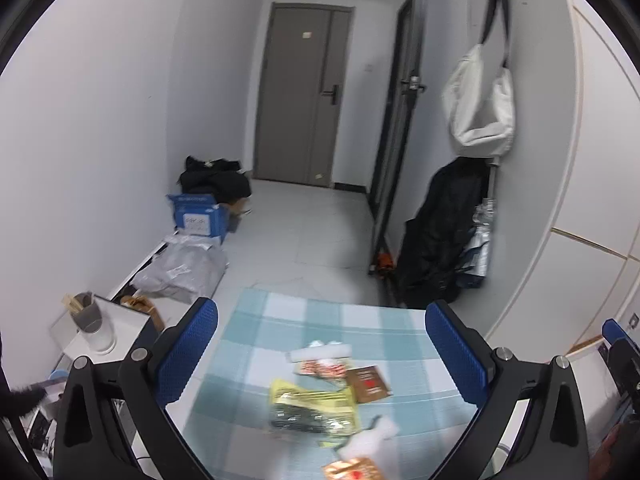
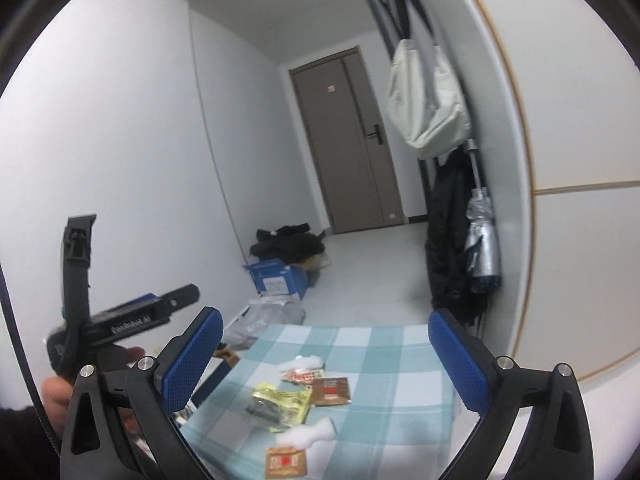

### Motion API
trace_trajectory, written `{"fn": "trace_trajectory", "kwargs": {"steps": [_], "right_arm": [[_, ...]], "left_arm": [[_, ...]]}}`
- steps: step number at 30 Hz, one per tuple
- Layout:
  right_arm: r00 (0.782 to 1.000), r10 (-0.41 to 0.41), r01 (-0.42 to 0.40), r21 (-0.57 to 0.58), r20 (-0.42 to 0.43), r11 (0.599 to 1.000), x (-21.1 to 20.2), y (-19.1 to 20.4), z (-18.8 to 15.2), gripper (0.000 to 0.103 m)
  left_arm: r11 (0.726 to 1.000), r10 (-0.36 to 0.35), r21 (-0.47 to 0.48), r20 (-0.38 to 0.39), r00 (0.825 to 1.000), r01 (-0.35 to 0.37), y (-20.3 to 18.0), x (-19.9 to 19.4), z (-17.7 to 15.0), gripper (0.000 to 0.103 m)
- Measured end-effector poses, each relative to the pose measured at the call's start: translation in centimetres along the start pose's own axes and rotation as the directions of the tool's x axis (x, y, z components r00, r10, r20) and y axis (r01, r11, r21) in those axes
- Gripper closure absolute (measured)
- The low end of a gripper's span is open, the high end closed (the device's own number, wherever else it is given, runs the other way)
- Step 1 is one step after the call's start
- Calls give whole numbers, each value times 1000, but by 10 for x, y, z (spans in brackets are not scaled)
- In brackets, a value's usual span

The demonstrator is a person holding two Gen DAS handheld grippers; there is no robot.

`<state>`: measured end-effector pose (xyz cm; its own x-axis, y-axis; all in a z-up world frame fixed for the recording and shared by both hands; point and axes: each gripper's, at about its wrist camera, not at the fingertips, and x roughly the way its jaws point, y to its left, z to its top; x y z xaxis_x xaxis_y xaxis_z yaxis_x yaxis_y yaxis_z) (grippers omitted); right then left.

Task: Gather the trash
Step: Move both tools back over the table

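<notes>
The left gripper has its two blue-padded fingers spread wide apart, with nothing between them; they hang above the table, not touching the litter. The right gripper is the same: blue pads far apart, gripping nothing.

Framed between both pairs of fingers, low in the middle of each view, lies the trash on a table covered with a teal-and-white checked cloth. There is a yellow, crinkled plastic wrapper with dark contents, a brown square sachet with a red mark just to its right, a red-and-white printed packet beyond them, and a white crumpled tissue at the far end. Nearer the bottom edge sit another white wad of paper and an orange-brown sachet, touching or nearly so.

At the left edge of the right wrist view, a hand holds the other gripper's black body.

Farther out, a blue cardboard box and a grey plastic bag lie on the floor at left, a grey-brown door closes the corridor, and a white fabric bag hangs on the wall, upper right.
</notes>
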<state>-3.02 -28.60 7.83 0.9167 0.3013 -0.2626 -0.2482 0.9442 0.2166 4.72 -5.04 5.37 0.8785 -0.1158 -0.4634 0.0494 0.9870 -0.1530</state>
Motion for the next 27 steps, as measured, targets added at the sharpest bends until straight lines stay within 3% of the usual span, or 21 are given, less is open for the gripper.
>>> {"fn": "trace_trajectory", "kwargs": {"steps": [5,11,16,20,27], "right_arm": [[999,26,-27,-20,-42,999,30,14,-11,0],[984,30,-27,20,-173,999,75,12,-32,0],[939,44,-34,33,-342,999,116,9,-60,0],[867,28,-32,1,-497,999,149,9,-96,0],[788,-4,-26,-40,-616,999,181,11,-139,0]], "left_arm": [[1000,19,-12,-29,999,-19,21,16,-14,1],[999,34,-31,-108,994,-38,45,39,-35,1],[997,54,-51,-170,984,-64,61,51,-40,1],[994,55,-77,-210,976,-73,73,60,-42,1],[987,6,-152,-269,963,-48,90,66,-43,1]]}}
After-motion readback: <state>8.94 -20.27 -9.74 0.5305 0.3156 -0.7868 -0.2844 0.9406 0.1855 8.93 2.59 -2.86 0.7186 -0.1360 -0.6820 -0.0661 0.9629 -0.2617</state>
